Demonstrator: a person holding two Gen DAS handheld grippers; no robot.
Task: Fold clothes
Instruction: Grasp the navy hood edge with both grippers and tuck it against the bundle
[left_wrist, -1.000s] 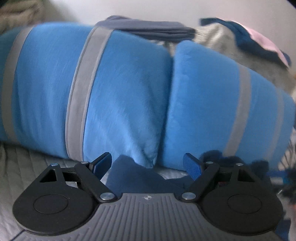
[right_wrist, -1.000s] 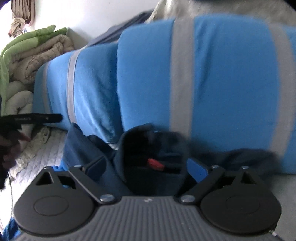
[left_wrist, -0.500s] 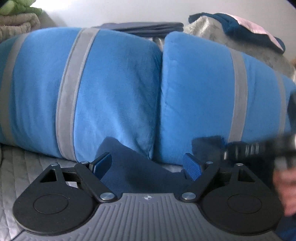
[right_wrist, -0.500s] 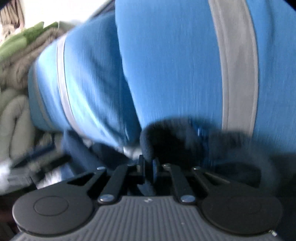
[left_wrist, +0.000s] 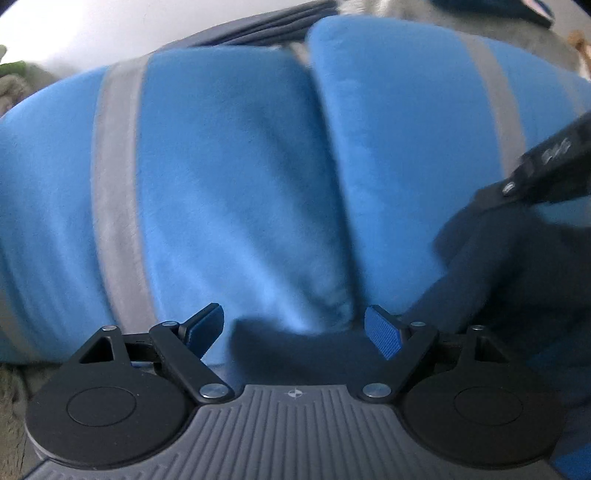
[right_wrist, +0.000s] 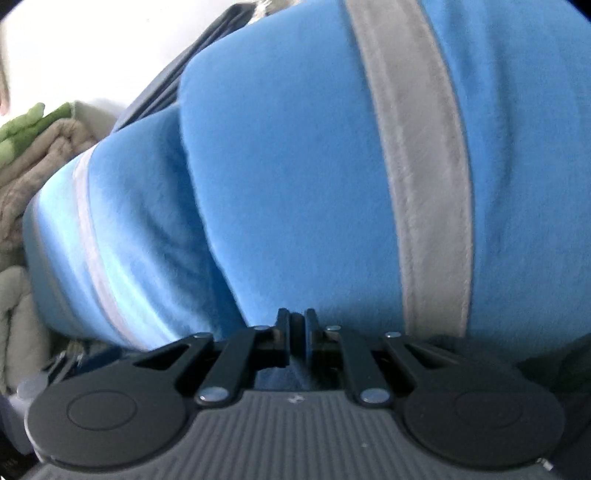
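Fingers (left_wrist: 382, 338) of the left gripper (left_wrist: 294, 328) stand spread wide, released, with nothing pinched between them; their blue ribbed pads sit at about 7 and 5 o'clock of the left wrist view. Between and just beyond them lies the dark navy garment (left_wrist: 291, 350), its edge reaching toward the base of the two blue pillows (left_wrist: 229, 177). That cloth rises toward 3 o'clock, where a larger dark fold of it hangs below the right gripper (left_wrist: 546, 166), which enters as a black bar from the right edge.

From the right wrist view, the right gripper (right_wrist: 297, 334) has its fingers (right_wrist: 282, 338) clenched together at the middle of the frame, with a thin strip of the dark navy garment (right_wrist: 280, 374) caught between them and showing just behind the tips. More dark cloth spreads toward 4 o'clock.

Both pillows are bright blue with grey bands (right_wrist: 417, 166) and fill most of each view, pressed side by side. Folded dark blue fabric (left_wrist: 266, 26) rests on top of them at 12 o'clock. At 9 to 10 o'clock of the right wrist view sits a heap of beige and green bedding (right_wrist: 33, 147), against a white wall (right_wrist: 92, 44). Both pictures are somewhat blurred.
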